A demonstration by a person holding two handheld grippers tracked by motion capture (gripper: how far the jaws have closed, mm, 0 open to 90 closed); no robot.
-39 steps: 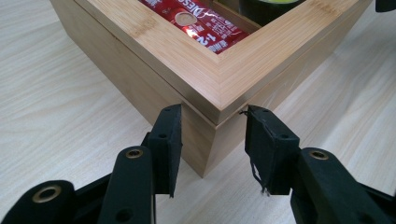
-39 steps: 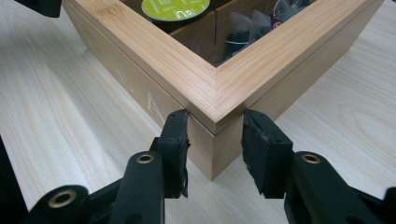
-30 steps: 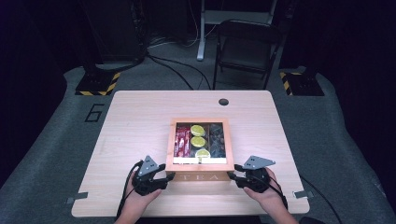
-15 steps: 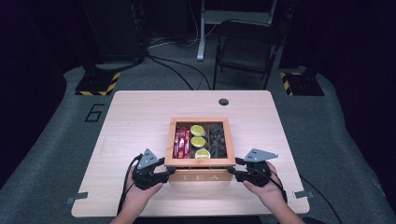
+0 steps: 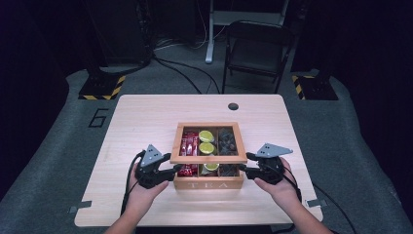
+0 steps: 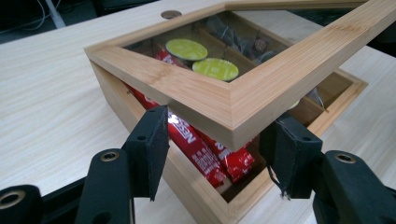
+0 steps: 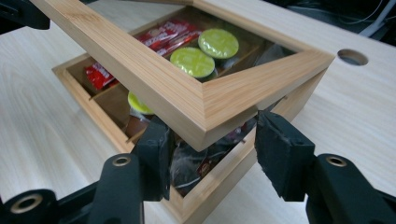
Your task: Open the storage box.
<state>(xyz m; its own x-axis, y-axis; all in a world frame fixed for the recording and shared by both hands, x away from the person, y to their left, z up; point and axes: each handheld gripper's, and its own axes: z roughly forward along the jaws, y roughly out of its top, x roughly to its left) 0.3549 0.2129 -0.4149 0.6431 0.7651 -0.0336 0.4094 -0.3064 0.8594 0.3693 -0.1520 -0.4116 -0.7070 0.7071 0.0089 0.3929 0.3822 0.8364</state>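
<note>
In the high view the worktop was lit brightly and evenly from above, while the floor behind its far edge sank into deep darkness. The picture was soft and a little grainy. In both gripper views the light was strong, with a pale glare on the bare wood near the far corners. The black fingers stood close and slightly blurred; shadows were short and weak.
</note>
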